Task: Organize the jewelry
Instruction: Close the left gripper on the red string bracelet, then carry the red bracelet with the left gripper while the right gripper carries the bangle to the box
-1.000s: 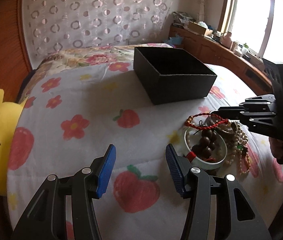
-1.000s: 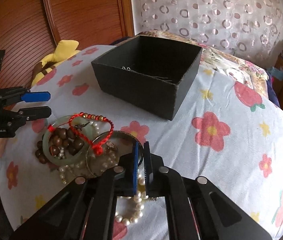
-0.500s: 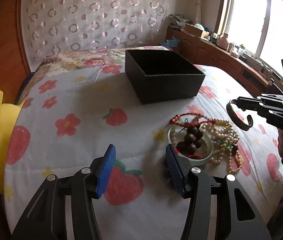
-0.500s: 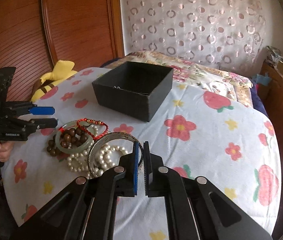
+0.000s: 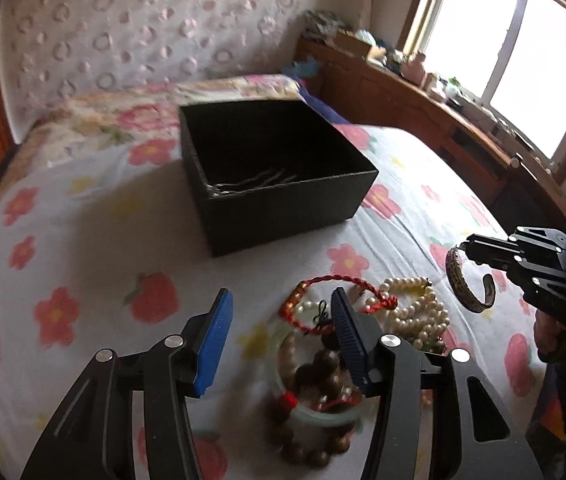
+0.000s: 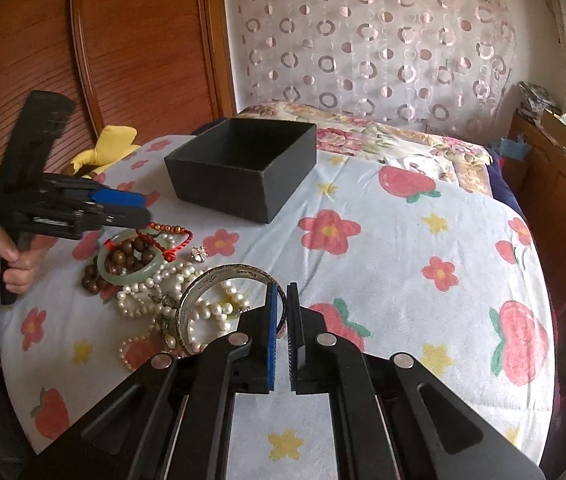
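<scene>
My right gripper [image 6: 281, 286] is shut on the rim of a silver metal cuff bangle [image 6: 203, 292], held in the air above the bed. In the left wrist view that right gripper [image 5: 465, 247] carries the cuff [image 5: 463, 284] at the right. The jewellery pile lies on the sheet: a red cord bracelet [image 5: 335, 280], a jade bangle [image 6: 123, 276], brown wooden beads [image 6: 123, 256] and pearls [image 5: 415, 312]. My left gripper [image 5: 279, 294] hovers over the pile's left edge. Its jaws are closing, with nothing pressed between the pads. An open black box [image 5: 283, 204] stands beyond, a thin chain inside.
A floral bedspread [image 6: 403, 260] covers the bed. A yellow plush toy [image 6: 111, 148] lies by the wooden headboard at the left. A cluttered wooden dresser [image 5: 403, 92] runs under the window on the right. A hand [image 6: 11, 256] grips the left tool.
The right gripper has lifted the metal cuff off the pile and drawn back with it. The left gripper has shifted right, so the pile now lies under its right finger.
</scene>
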